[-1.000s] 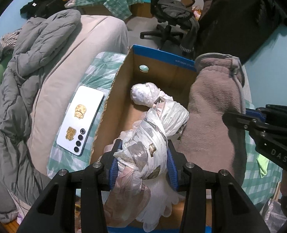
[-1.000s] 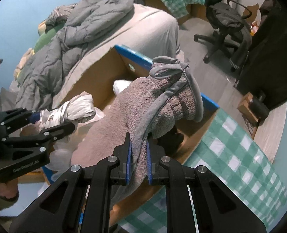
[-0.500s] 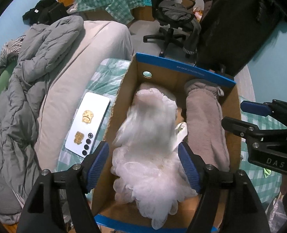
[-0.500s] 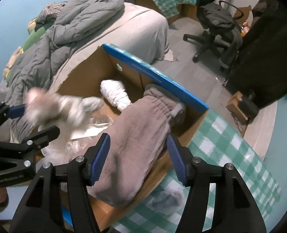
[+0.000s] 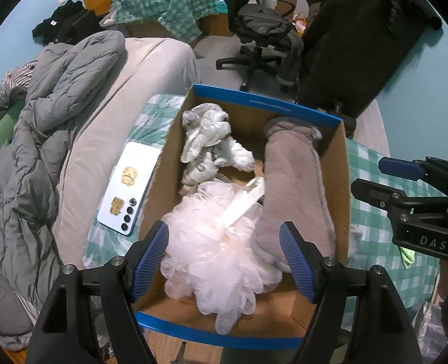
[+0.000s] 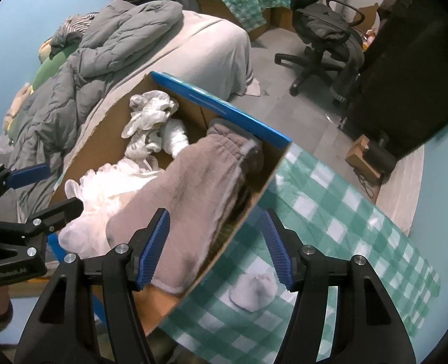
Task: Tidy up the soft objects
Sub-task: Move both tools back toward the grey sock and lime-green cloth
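A blue-rimmed cardboard box holds a knotted white plastic bundle at its far end, a white mesh bath pouf near me, and grey-brown fleece trousers along its right side. My left gripper is open and empty above the pouf. My right gripper is open and empty over the box's near right wall. A small white sock lies on the checked cloth beside the box.
A white phone lies on the checked cloth left of the box. A bed with a grey duvet is to the left. An office chair and a dark hanging coat stand beyond the box.
Both grippers opened. The left let go of the white bundle, which now lies at the box's far end. The right let go of the fleece trousers, which dropped into the box.
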### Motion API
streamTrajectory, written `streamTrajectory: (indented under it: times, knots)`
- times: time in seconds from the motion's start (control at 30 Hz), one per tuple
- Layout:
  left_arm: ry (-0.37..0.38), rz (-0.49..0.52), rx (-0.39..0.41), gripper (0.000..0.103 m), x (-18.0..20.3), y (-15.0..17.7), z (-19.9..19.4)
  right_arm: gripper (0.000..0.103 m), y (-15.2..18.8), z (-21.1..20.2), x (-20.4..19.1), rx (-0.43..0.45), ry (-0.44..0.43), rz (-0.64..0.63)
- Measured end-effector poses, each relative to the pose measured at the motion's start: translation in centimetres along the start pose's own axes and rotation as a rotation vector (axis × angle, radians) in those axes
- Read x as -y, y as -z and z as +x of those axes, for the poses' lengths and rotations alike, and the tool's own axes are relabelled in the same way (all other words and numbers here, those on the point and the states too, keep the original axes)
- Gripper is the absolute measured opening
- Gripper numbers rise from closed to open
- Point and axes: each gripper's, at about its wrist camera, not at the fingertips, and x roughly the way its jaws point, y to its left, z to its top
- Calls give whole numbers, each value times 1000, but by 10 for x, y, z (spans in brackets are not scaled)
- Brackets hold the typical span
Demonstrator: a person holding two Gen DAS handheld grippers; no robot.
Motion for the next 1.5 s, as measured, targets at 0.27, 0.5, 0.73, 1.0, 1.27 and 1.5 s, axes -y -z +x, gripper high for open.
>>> streamTrajectory:
  times: [0.27, 0.5, 0.73, 1.0, 1.27, 1.5]
  knots:
    - [19, 36, 4, 77, 29, 6, -7, 62, 20, -13, 22, 0, 16, 34]
    - [43, 84, -6, 77, 63, 10, -7, 63, 42, -28, 55, 3, 34, 98]
    - [68, 166, -26, 77, 110, 19, -6, 63, 75, -37, 94, -14, 58, 177]
    - [99, 261, -53, 77, 160, 31, 1, 63, 119, -49, 138, -33, 91, 262]
    - [122, 305, -96, 80, 193, 40, 16, 63, 158, -58, 177, -55, 131, 339]
    - [133, 339, -136, 80, 214, 46, 37, 63, 192, -54, 210, -86, 177, 404]
